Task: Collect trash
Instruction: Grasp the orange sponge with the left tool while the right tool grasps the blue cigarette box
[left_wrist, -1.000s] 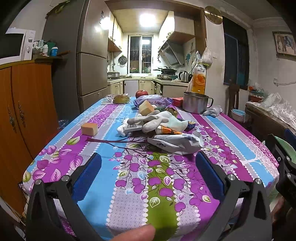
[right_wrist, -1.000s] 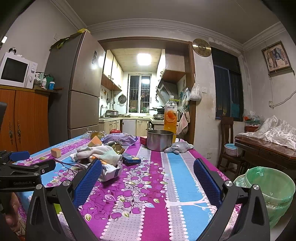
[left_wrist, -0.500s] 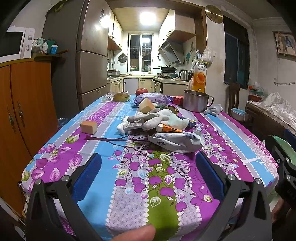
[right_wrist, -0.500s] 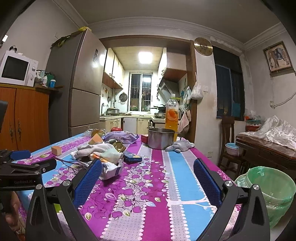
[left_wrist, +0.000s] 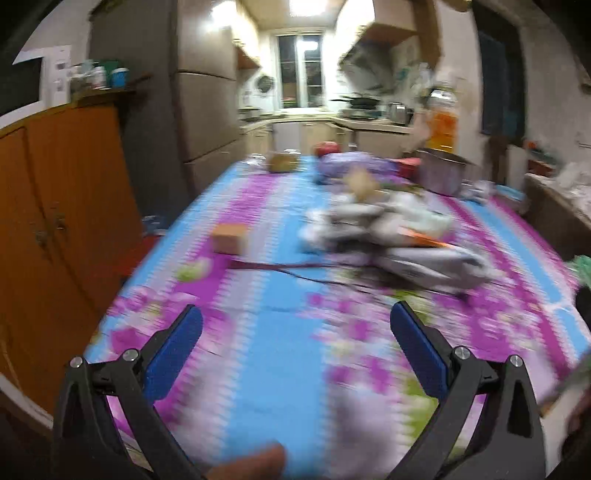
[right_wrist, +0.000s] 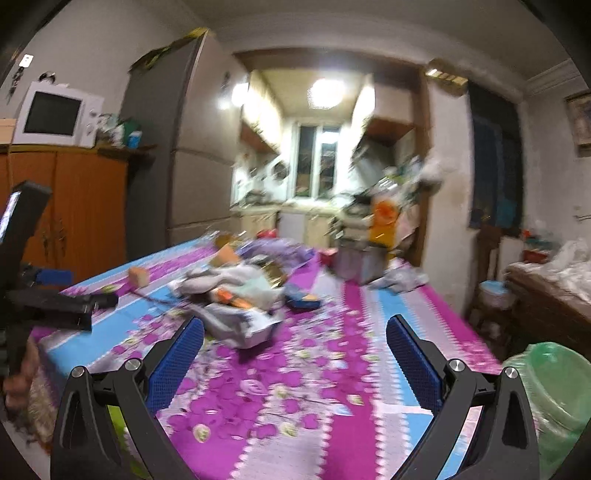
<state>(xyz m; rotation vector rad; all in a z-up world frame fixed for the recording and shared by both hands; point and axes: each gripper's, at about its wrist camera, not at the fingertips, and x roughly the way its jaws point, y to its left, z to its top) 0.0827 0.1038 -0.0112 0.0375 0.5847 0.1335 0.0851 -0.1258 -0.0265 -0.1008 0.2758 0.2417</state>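
Observation:
A pile of trash (left_wrist: 391, 236) lies mid-table on the flowered cloth: white gloves, a crumpled white wrapper (left_wrist: 432, 267), an orange packet. The pile also shows in the right wrist view (right_wrist: 240, 295), with a white wrapper (right_wrist: 243, 325) at its near edge. My left gripper (left_wrist: 295, 325) is open and empty, above the table's near end, short of the pile. My right gripper (right_wrist: 295, 339) is open and empty, the wrapper just beyond its left finger. A green-lined bin (right_wrist: 554, 391) stands low at the right. Both views are motion-blurred.
A tan sponge block (left_wrist: 229, 238) lies left of the pile. A steel pot (left_wrist: 441, 175), an orange drink bottle (left_wrist: 441, 125) and a purple bag (left_wrist: 354, 164) stand at the far end. A wooden cabinet (left_wrist: 62, 206) is at the left. The left gripper shows in the right view (right_wrist: 55, 302).
Both grippers have moved forward toward the pile and tilted; the views are now blurred. The pile looks closer in both views. Both stay open and empty.

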